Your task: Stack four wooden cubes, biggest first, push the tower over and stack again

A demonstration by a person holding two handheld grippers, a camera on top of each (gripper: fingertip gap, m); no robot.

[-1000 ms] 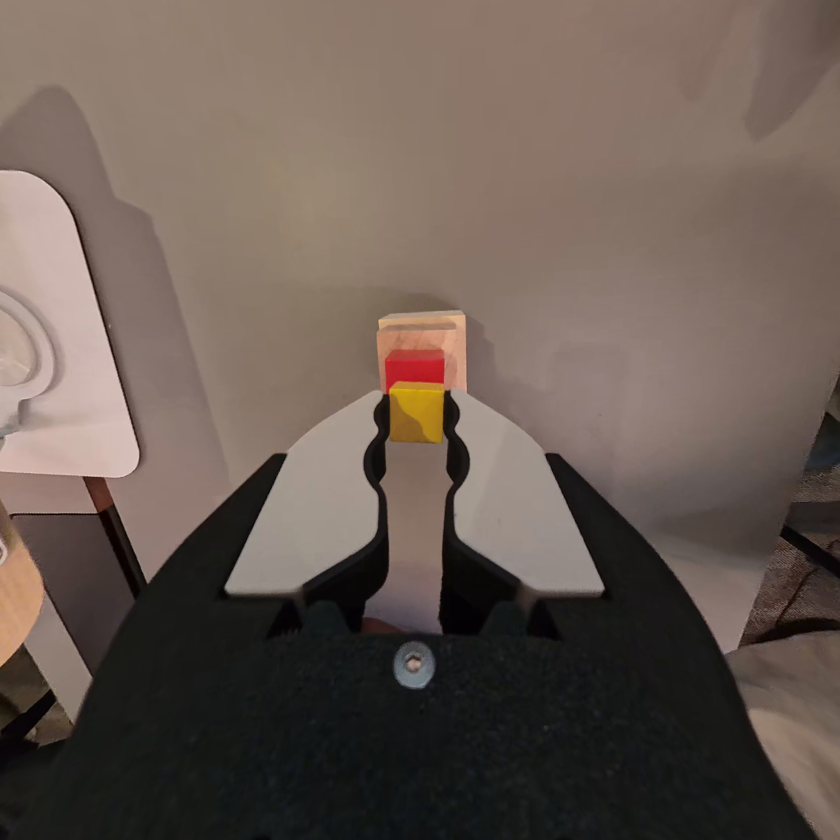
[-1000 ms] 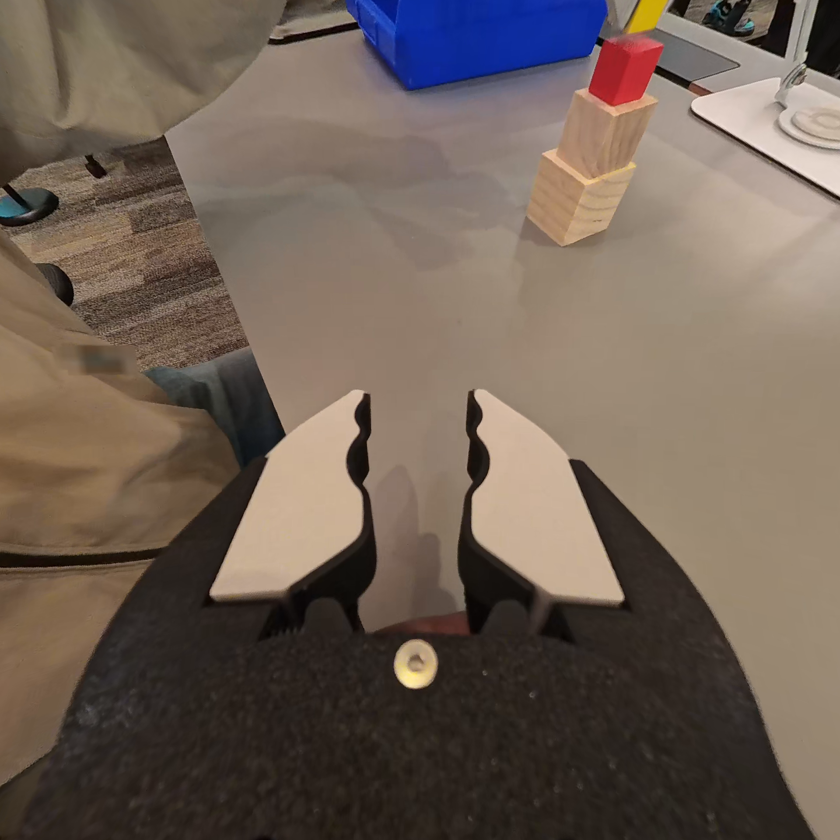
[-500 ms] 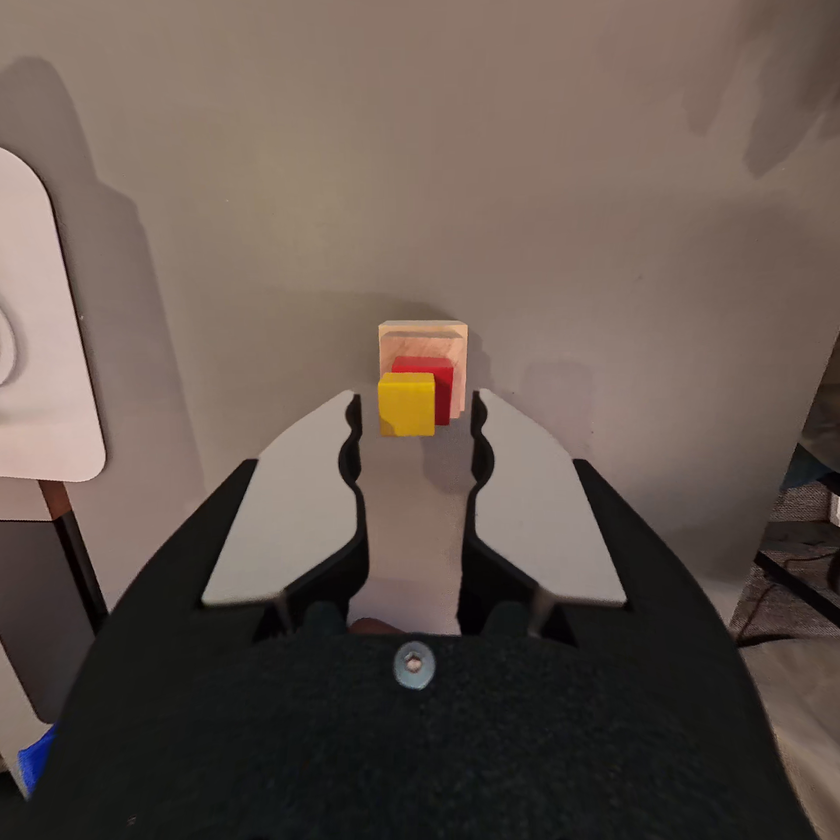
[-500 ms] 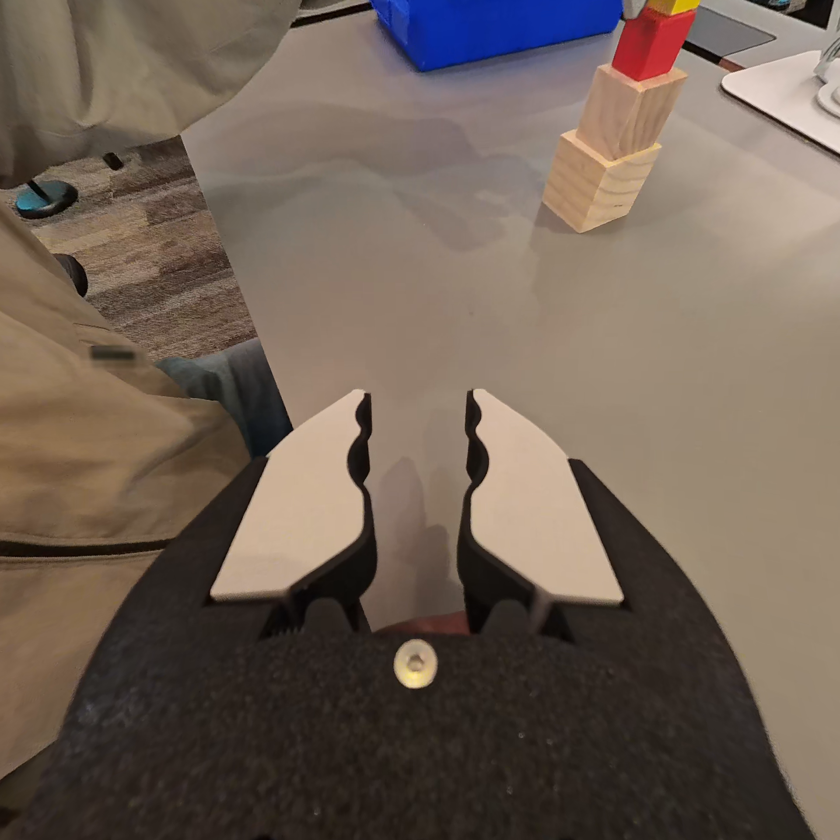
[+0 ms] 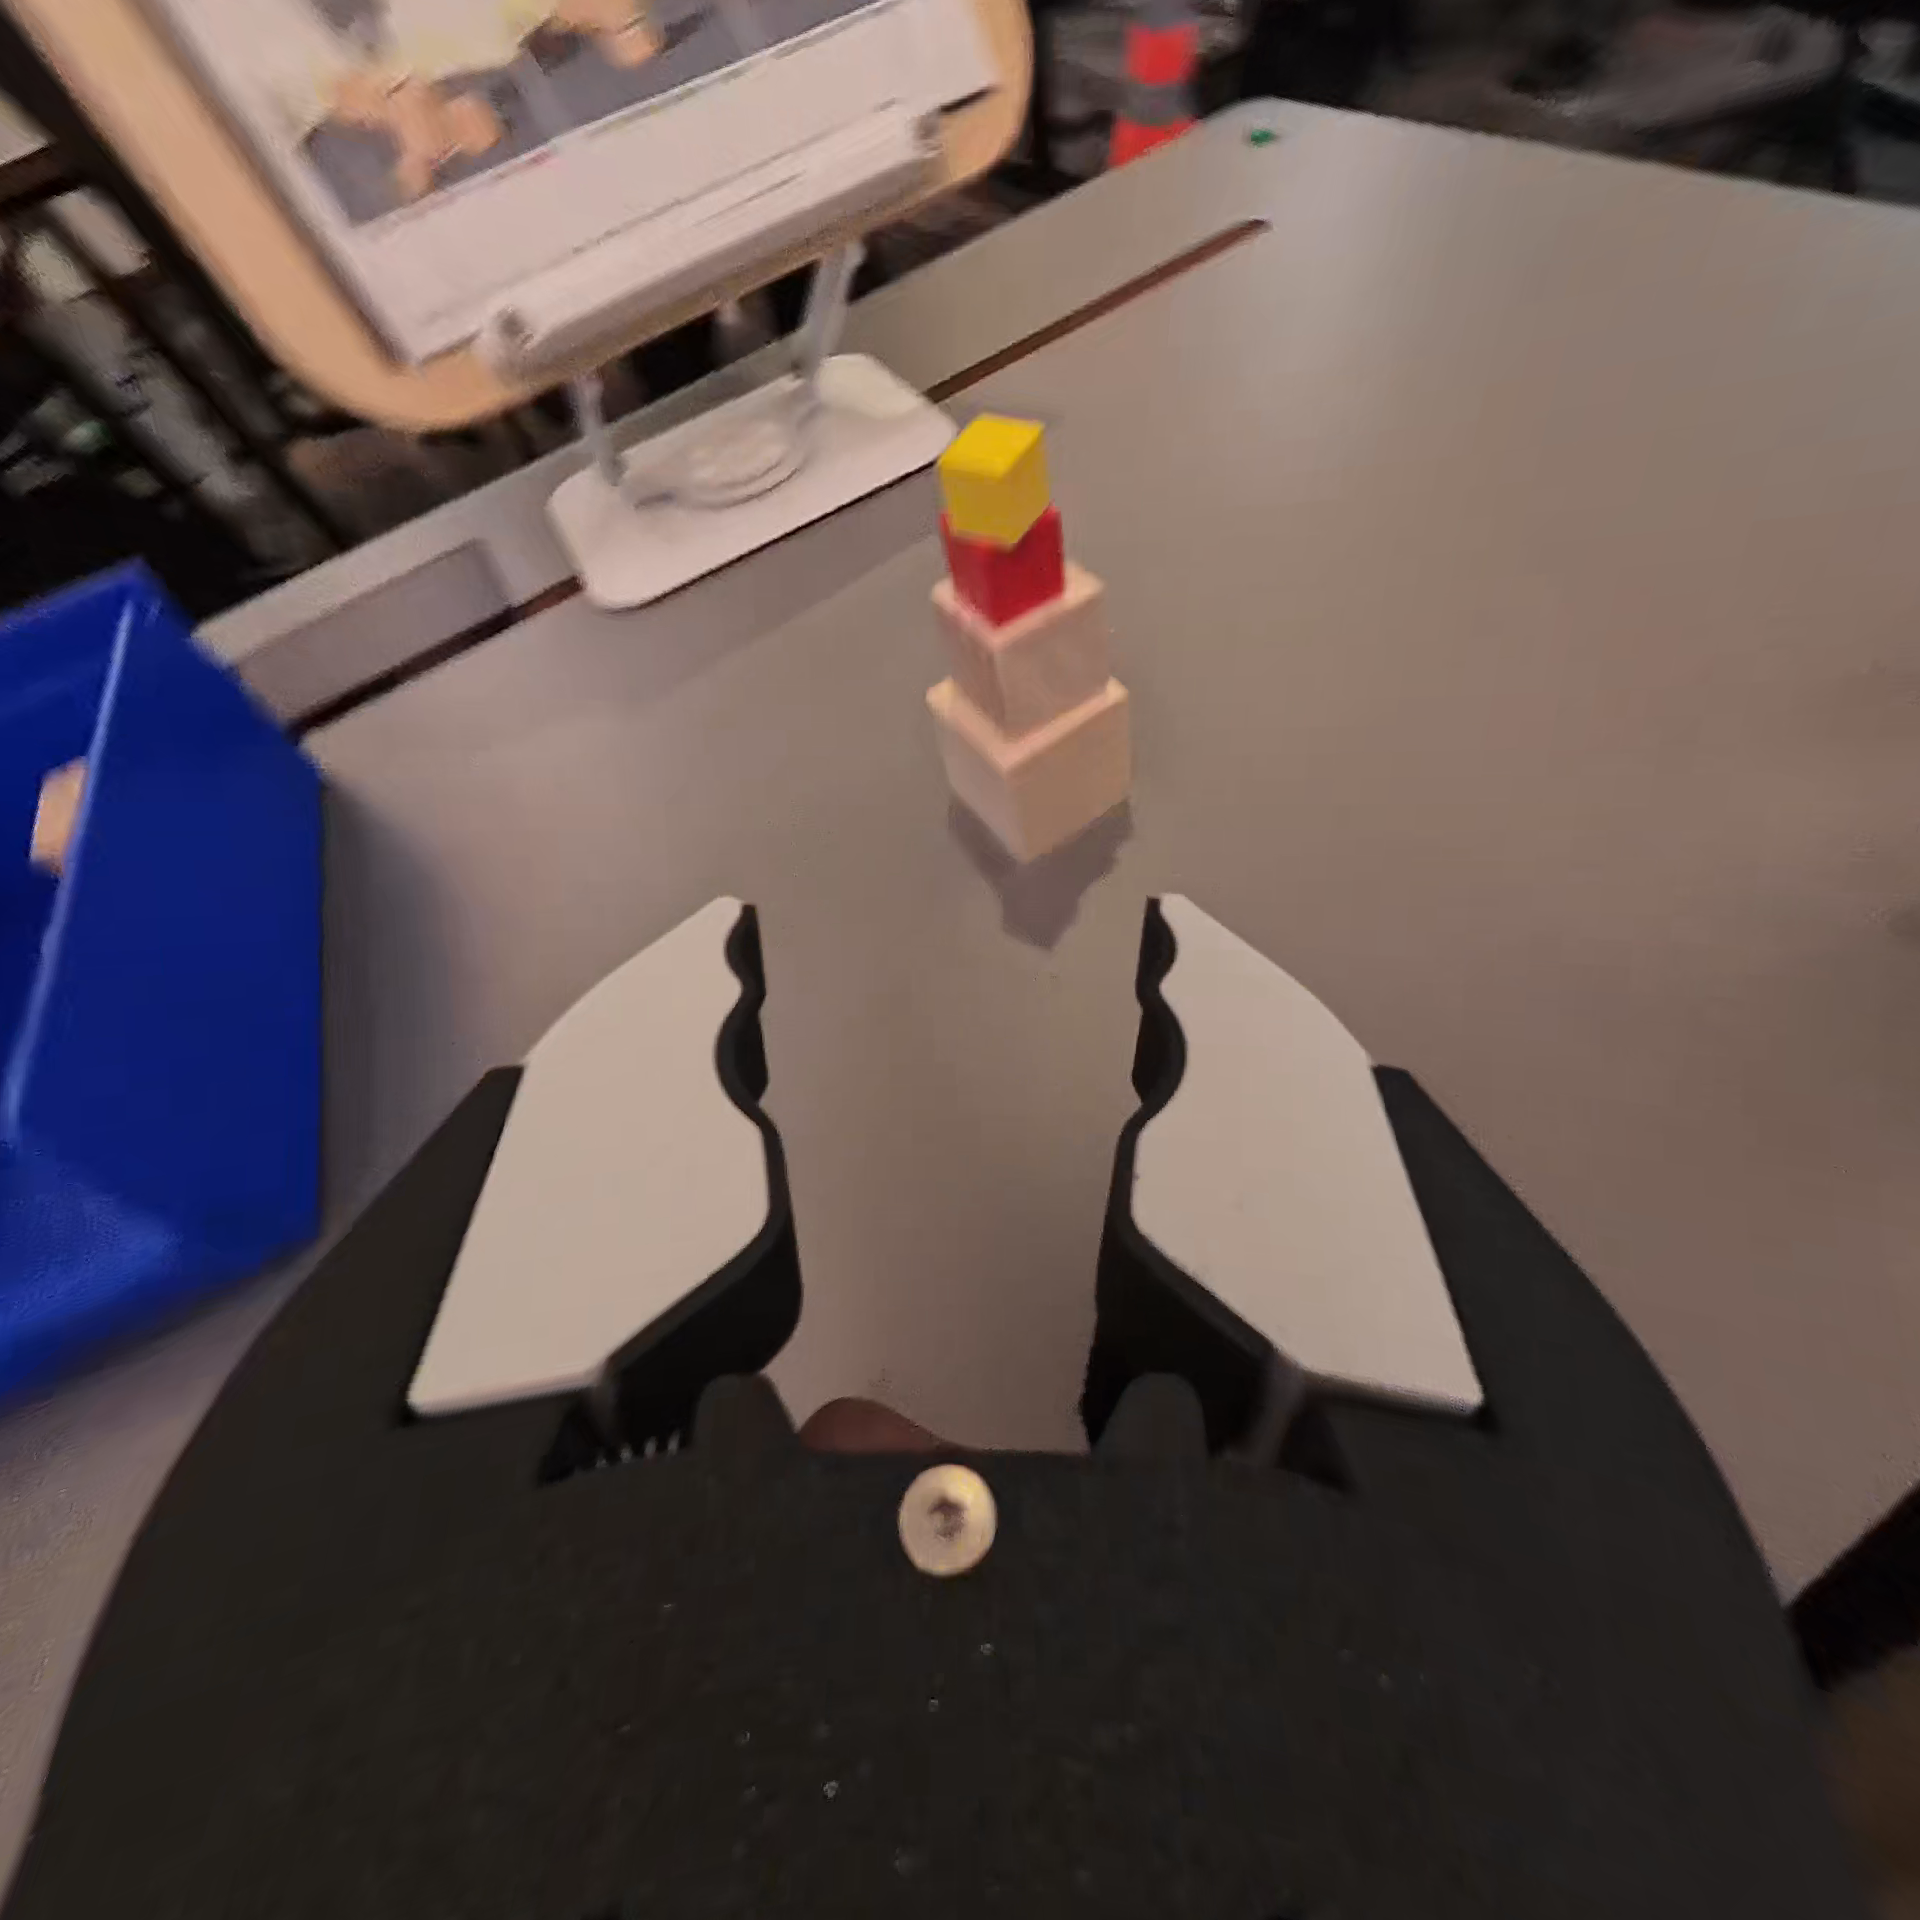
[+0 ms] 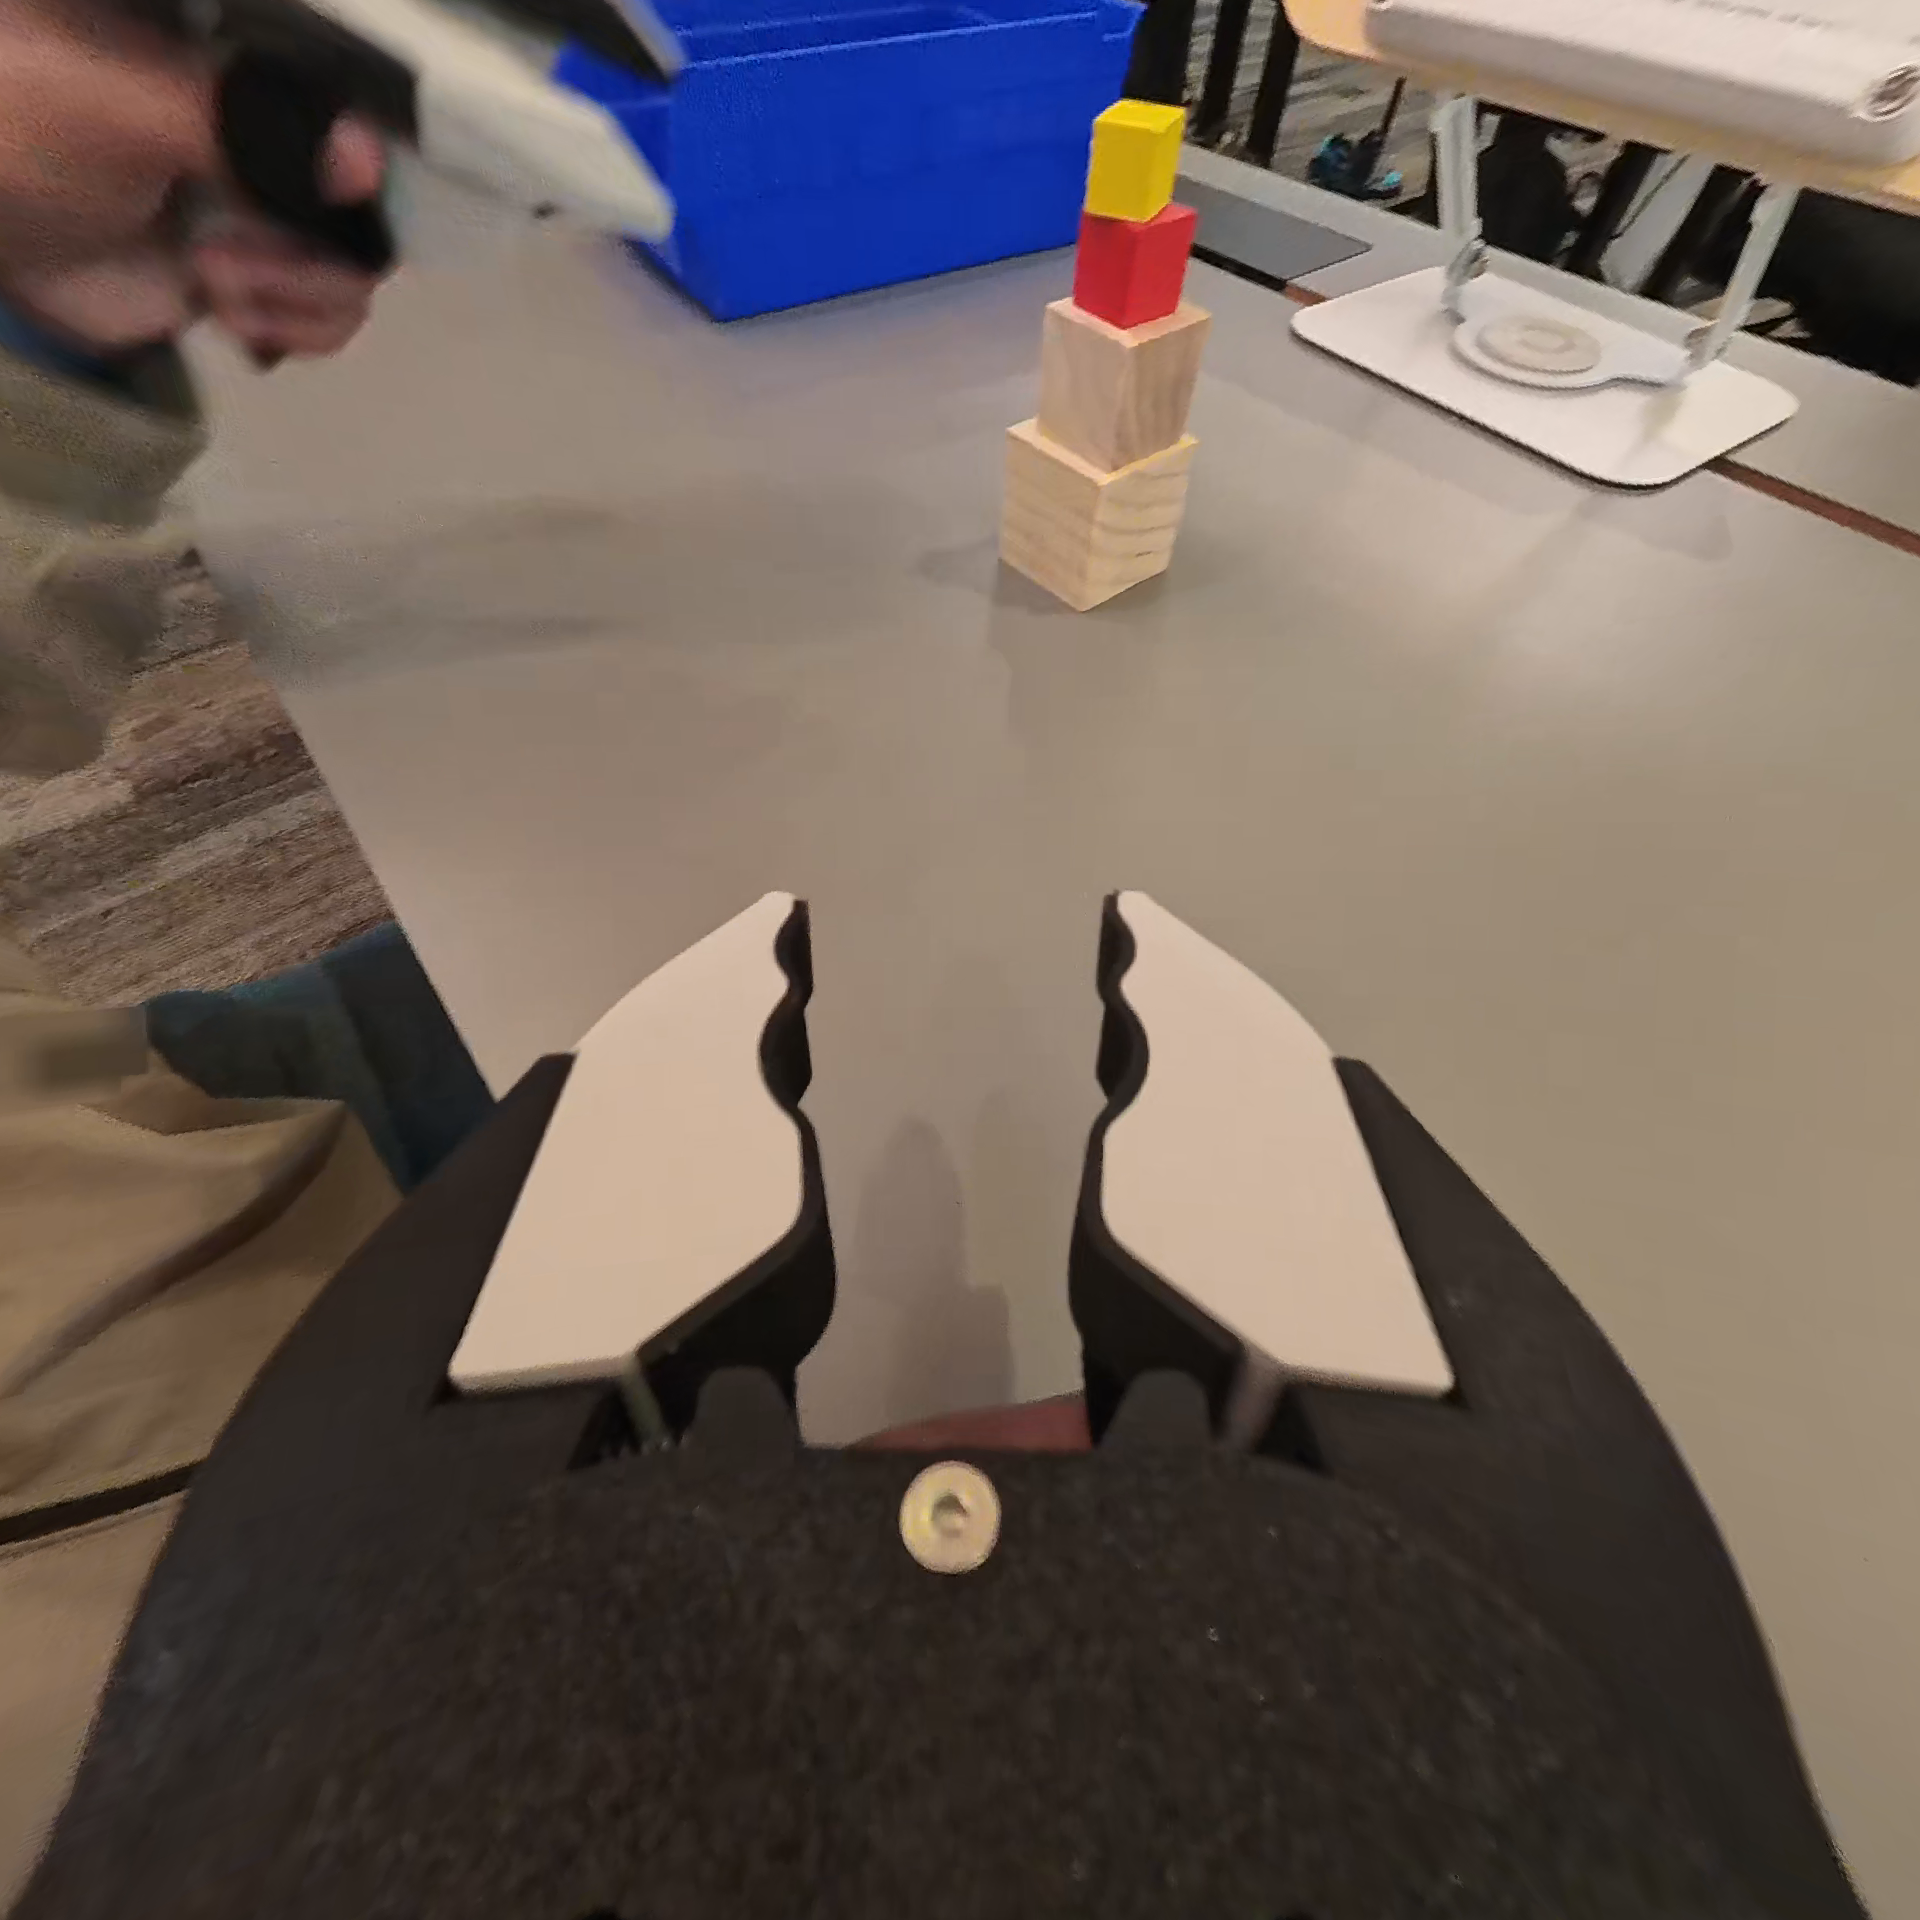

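I see a tower of four cubes standing on a smooth, matte grey table (image 6: pixel 1455 831). At the bottom sits the largest cube (image 6: pixel 1096 514), pale wood with visible grain lines. On it rests a smaller plain wooden cube (image 6: pixel 1122 384), turned slightly against the one below. Above that is a glossy red cube (image 6: pixel 1132 262), and on top the smallest, a yellow cube (image 6: pixel 1135 158), set a little off-centre toward the left of the red one.

My left gripper (image 5: pixel 945 920) is held back from the tower with nothing between its fingers — the two pale, flat-faced fingers with wavy black inner edges stand wide apart. My right gripper (image 6: pixel 954 914) is the same: spread, empty, well short of the tower.

Behind the tower is a blue plastic bin (image 6: pixel 883 156) with straight walls. To one side is a white, rounded-corner stand base (image 6: pixel 1538 390) (thin metal legs rise from it to a tilted board, blurred in the left wrist view).
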